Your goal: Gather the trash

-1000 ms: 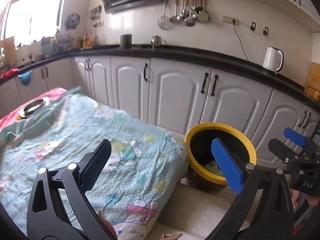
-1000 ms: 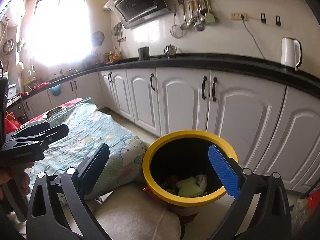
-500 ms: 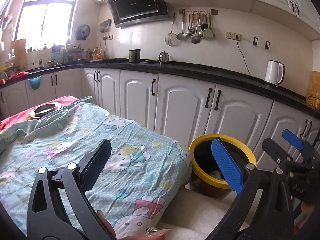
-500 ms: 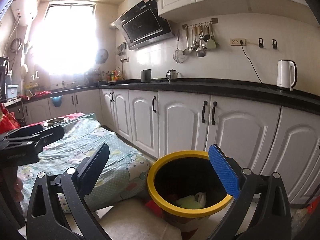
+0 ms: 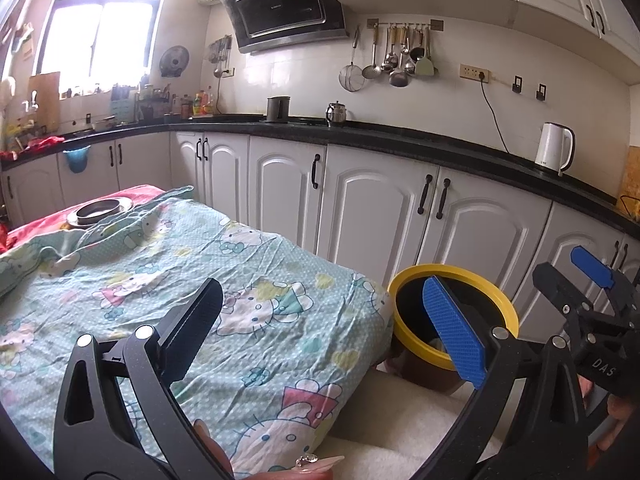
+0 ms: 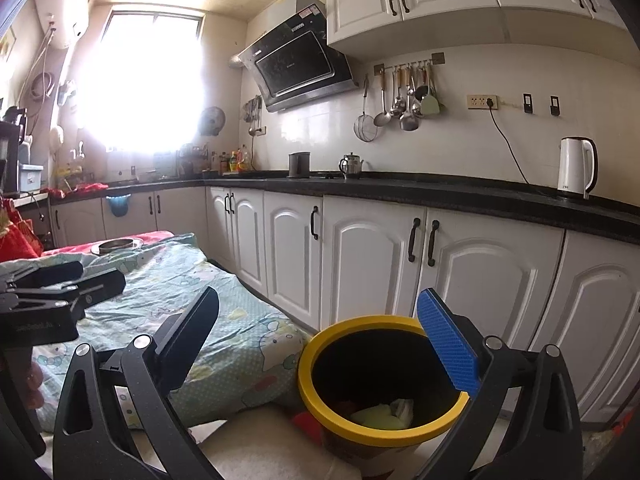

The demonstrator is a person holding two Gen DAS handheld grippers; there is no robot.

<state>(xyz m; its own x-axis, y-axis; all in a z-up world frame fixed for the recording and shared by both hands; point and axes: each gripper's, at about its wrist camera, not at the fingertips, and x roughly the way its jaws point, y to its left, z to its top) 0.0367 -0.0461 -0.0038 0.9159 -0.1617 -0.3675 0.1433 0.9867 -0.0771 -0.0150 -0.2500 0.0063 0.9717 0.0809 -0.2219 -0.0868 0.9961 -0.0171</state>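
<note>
A yellow-rimmed trash bin (image 6: 316,348) (image 5: 496,300) stands on the floor beside the table, in front of the white cabinets. Crumpled green and white trash (image 6: 380,414) lies inside it. My left gripper (image 5: 324,324) is open and empty, held above the table's right end. My right gripper (image 6: 320,344) is also open and empty, above and just before the bin. In the left wrist view the right gripper (image 5: 576,272) shows at the far right; in the right wrist view the left gripper (image 6: 76,280) shows at the left edge.
A cartoon-print cloth (image 5: 168,280) covers the table, with a metal dish (image 5: 100,210) at its far end. White cabinets (image 5: 376,208) under a black counter (image 5: 400,140) run behind. A white kettle (image 5: 554,152) stands on the counter. Pale floor (image 5: 400,420) lies beside the bin.
Both views have tilted upward and drawn back from the bin, so more wall and upper cabinets show. Both grippers stay open and empty.
</note>
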